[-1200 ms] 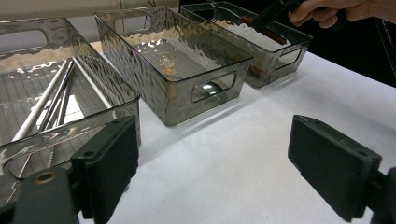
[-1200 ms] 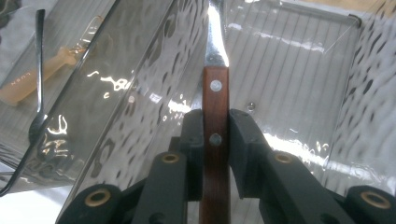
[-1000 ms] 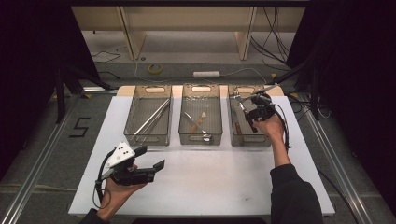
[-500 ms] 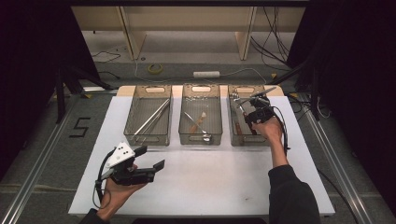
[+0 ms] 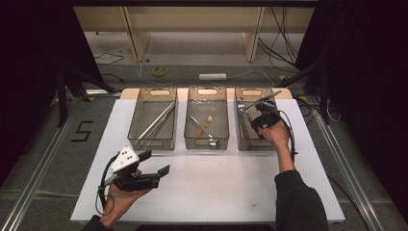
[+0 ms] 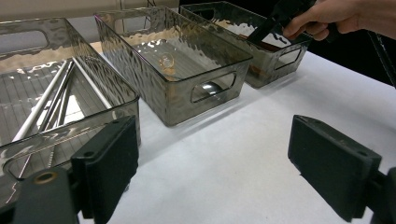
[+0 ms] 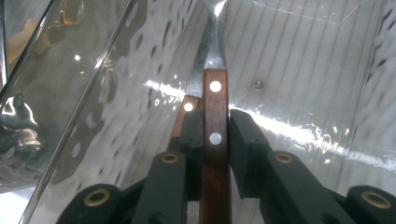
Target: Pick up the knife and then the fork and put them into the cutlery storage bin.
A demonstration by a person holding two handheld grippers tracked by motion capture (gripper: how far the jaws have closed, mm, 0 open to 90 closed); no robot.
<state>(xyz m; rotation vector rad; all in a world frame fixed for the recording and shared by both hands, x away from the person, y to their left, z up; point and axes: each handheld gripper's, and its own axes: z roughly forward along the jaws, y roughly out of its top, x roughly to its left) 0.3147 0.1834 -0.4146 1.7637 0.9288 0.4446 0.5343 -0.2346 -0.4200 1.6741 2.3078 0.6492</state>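
My right gripper [image 7: 215, 135] is shut on a wooden-handled knife [image 7: 215, 100] with two rivets, whose steel blade [image 7: 215, 42] points away down into the clear right bin [image 5: 242, 143]. A second wooden handle [image 7: 185, 112] lies just left of it, partly hidden under the jaw. In the high view the right gripper [image 5: 257, 121] hangs inside that bin with a hand around it. My left gripper [image 5: 156, 162] is held low over the white table [image 5: 226, 187] at the front left, jaws wide open and nothing between them [image 6: 219, 163].
Three clear bins stand in a row at the table's far side. The left bin [image 6: 116, 100] holds long metal rods [image 6: 44, 100]. The middle bin [image 6: 205, 70] holds a spoon [image 6: 208, 88] and a pale utensil. A person's hand [image 6: 345, 18] is over the right bin.
The right gripper has shifted slightly left and lower into the right bin with the knife. The left gripper has stayed where it was.
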